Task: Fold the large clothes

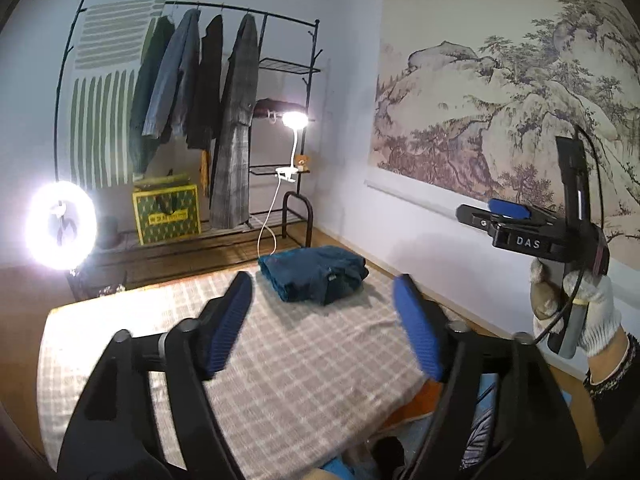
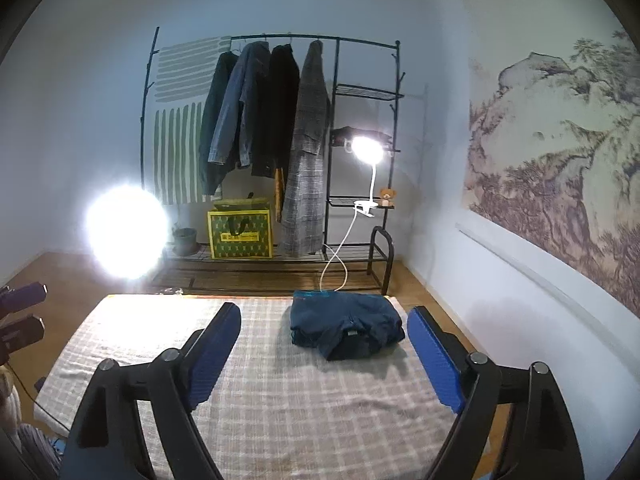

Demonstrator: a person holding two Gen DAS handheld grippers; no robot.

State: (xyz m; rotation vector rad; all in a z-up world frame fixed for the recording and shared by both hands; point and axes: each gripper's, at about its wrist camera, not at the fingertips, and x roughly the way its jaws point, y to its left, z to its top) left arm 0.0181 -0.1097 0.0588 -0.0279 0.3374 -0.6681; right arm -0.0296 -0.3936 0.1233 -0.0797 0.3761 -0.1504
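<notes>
Lying folded at far bed [image 2: 120, 340] edge: garment [image 2: 348, 326] | both tools [image 1: 322, 320] [image 2: 324, 356] spread, empty

A dark blue folded garment [image 2: 347, 322] lies on a beige-and-white checked cloth [image 2: 280, 392]; blue-padded black tongs [image 2: 324, 356].

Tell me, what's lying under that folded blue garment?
The folded blue garment rests on a checked cloth that covers the whole flat surface. What the cloth lies on is mostly hidden; only a pale edge peeks out at the far corner. Both grippers hang above it, empty.
</notes>
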